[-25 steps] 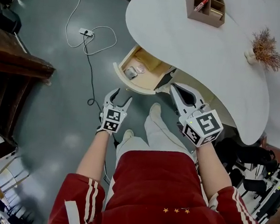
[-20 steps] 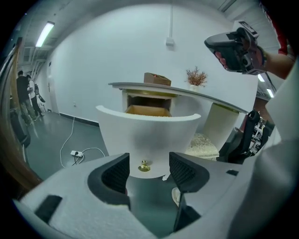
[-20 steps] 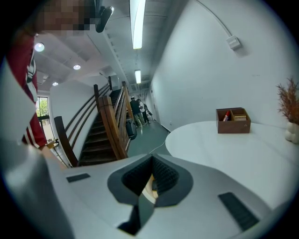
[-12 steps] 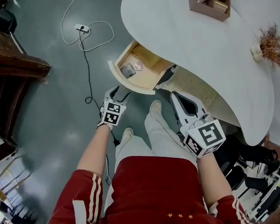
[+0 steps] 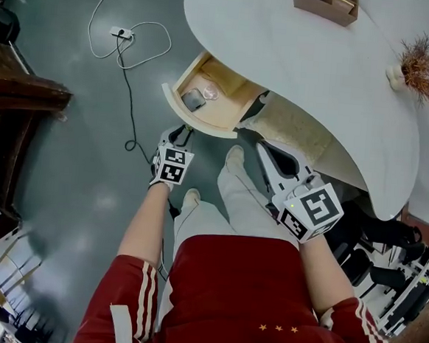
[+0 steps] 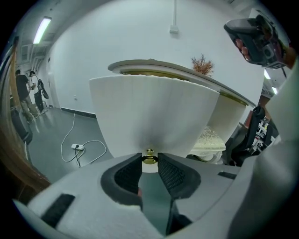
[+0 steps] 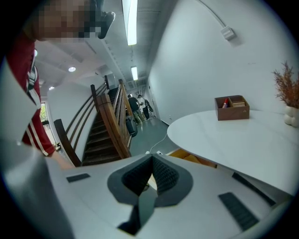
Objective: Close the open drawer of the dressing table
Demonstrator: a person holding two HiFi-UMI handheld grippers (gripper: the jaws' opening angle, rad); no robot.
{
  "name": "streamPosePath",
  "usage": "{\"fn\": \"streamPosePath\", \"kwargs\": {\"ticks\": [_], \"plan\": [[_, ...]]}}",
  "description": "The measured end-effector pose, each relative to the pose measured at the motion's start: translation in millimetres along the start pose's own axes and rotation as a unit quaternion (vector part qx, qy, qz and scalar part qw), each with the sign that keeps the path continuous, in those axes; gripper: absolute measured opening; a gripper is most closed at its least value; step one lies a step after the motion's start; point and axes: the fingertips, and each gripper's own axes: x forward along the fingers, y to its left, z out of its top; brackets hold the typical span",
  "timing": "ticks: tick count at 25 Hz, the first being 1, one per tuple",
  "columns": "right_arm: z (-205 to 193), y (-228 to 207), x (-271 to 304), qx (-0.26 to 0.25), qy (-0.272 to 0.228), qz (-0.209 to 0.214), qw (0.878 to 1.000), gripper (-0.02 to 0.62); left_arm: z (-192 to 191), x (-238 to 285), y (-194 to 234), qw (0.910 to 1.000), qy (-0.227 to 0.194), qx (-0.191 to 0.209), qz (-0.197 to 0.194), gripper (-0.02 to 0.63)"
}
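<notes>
Grip status, left gripper: just closed down from wide, now clamped, as far as can be judged, on brass knob at centre of drawer front.

Grip status, right gripper: tips together, nothing between. Held idle just beside right front corner of drawer, close under edge of tabletop.

Position of drawer: pulled well out from under tabletop edge, not yet closed. Inside, near front left corner: small dark item and clear item.

Next action, as judged: push straight along line of drawer travel until flush with table body.

Faults to guard against:
- Slip off knob. Cause: small, round, polished surface, gripped only at pad tips. Keep squeeze on, or release and push flat against drawer front.
- Binding or skewing partway in. Cause: push angled downward or sideways instead of along runners. Correct by backing off slightly and re-aligning.
- Trapping of right gripper between drawer front and table body. Cause: idle position close to drawer corner. Move clear before pushing.
- Slamming, with loose contents thrown toward back edge. Cause: excess speed. Slow down near end of travel.
</notes>
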Motion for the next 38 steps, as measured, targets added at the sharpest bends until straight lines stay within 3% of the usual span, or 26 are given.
{"fn": "streamPosePath", "kwargs": {"ticks": [11,20,38], "plan": [[-6.8,1.6,10.3,0.031,-0.007,0.007,0.999,0.005,7.4,8.6,-0.8,0.9999,-0.004,-0.006,0.013,0.104],[-9.5,-42.6,-1.8,0.071,-0.014,-0.032,0.997,0.005,27.4,34.3,-3.0,0.9997,0.021,-0.009,0.014,0.104],[-15.8,-86.9,-7.2,0.102,-0.028,-0.068,0.992,0.005,87.8,82.9,-4.8,0.9994,-0.008,-0.031,0.008,0.101]]}}
